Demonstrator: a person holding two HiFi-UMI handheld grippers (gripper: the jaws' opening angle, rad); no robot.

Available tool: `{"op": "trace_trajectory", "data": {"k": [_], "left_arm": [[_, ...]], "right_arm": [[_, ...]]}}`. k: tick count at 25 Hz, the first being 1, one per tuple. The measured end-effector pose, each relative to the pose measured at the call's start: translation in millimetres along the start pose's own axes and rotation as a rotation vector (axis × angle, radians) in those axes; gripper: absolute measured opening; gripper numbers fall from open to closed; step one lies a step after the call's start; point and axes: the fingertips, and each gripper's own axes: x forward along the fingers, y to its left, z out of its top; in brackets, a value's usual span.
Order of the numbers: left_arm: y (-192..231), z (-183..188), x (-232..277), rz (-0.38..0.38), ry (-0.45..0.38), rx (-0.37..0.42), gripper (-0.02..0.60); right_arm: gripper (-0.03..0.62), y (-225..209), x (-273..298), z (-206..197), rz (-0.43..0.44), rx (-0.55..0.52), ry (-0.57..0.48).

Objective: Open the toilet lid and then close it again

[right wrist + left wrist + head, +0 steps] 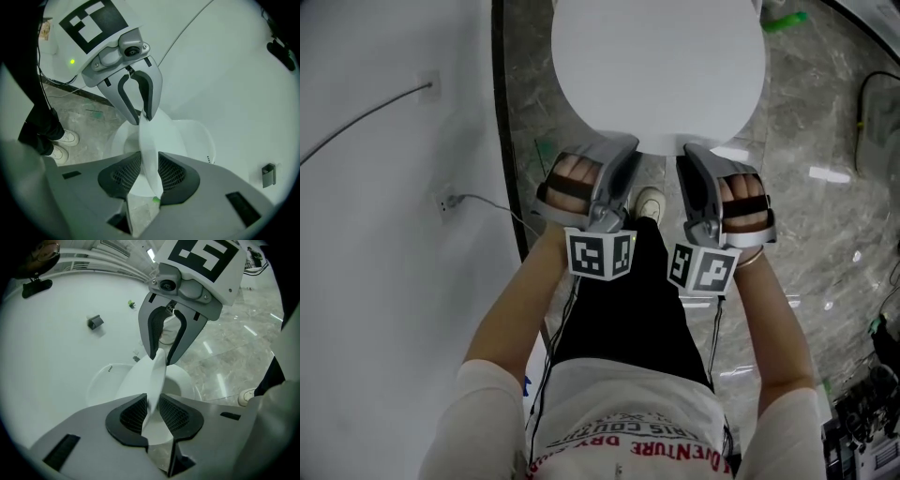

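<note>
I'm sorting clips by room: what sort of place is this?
Most likely a bathroom or toilet room: a white toilet lid lifted above its toilet bowl, a glossy marble-look floor and a plain white wall.

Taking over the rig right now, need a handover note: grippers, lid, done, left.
Left gripper: shut on the front edge of the toilet lid, lid between both pads.
Right gripper: shut on the same front edge, beside the left one.
Lid: front edge lifted off the toilet, tilted part way up; the toilet's rim shows underneath. It does not look fully open.
Done: lid gripped with both grippers, opening begun.
Left: swing the lid up to fully open, then lower it until closed, then let go.
</note>
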Motion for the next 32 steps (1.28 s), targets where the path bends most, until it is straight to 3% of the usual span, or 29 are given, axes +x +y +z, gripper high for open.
{"op": "trace_trajectory", "data": {"k": [7, 13, 18, 28, 32], "left_arm": [[56.5, 24.1, -21.9, 0.018, 0.003, -0.041, 0.080], [103.2, 44.5, -31.4, 0.031, -0.003, -0.048, 0.071], [137.8, 58.6, -35.8, 0.021, -0.017, -0.116, 0.072], [217.0, 74.5, -31.9, 0.037, -0.030, -0.062, 0.058], [247.2, 79.2, -26.7, 0.010, -0.049, -0.049, 0.054]], "right_arm": [[0.048, -50.1, -25.8, 16.0, -0.016, -0.013, -0.018], [0.041, -99.0, -41.7, 23.2, -0.007, 0.005, -0.028], [0.035, -134.7, -51.4, 27.1, -0.005, 0.007, -0.034], [0.032, -215.6, -54.8, 39.2, -0.039, 0.040, -0.011], [0.032, -246.8, -50.9, 42.3, -0.051, 0.058, 0.012]]}}
